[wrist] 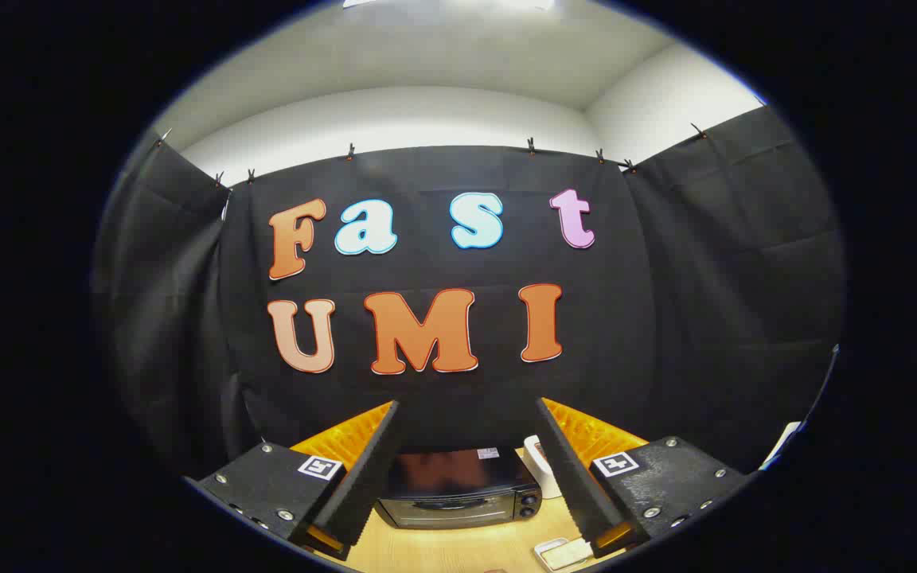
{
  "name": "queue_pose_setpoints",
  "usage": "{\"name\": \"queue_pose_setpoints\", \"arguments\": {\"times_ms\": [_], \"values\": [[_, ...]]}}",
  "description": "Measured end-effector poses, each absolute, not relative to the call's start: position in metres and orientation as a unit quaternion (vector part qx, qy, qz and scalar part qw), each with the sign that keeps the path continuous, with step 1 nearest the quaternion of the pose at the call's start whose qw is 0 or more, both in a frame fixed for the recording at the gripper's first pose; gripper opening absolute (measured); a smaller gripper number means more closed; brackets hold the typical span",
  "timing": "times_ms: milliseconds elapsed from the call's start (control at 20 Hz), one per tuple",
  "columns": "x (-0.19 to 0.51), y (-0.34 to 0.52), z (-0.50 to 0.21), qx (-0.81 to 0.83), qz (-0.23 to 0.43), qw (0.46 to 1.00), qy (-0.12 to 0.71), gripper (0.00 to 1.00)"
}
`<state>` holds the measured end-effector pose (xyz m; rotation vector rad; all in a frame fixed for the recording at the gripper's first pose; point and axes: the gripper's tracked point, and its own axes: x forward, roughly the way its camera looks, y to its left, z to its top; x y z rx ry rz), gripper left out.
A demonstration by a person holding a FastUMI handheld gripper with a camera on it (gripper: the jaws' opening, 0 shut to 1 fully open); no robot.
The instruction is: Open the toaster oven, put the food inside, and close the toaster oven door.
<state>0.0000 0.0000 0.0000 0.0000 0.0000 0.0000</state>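
1. Gripper view: nearest, gripper (468, 469) with fingers spread wide and holding nothing, raised above the wooden table (458, 549) and aimed at the booth's far wall.
2. Between the fingers and well beyond their tips: toaster oven (458, 492), dark, squat, door shut, two knobs (529, 504) stacked on its right side.
3. Handle not clearly made out across the door, too small to tell where it runs.
4. Just right of the oven, a white upright object (538, 465), partly hidden by the right finger; unclear what it is.
5. Near right, just below the right finger, a small pale tray (562, 553) with something pale on it, probably the food.
6. Step in hand, judged: reaching to open the door; nothing done yet.
7. To do it well: dip the tips down toward the door's upper edge, stay centred, keep away from the knobs, hook or pinch the handle squarely, then swing the door along its hinge arc rather than tugging straight, lest the light oven slide on the table.
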Motion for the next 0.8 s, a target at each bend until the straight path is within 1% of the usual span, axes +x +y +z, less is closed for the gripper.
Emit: {"name": "queue_pose_setpoints", "arguments": {"times_ms": [250, 800], "values": [[-0.005, -0.005, -0.007, -0.019, -0.022, 1.0, 0.011, 0.99], [-0.014, 0.003, -0.011, -0.036, -0.021, 0.999, 0.018, 0.99]]}}
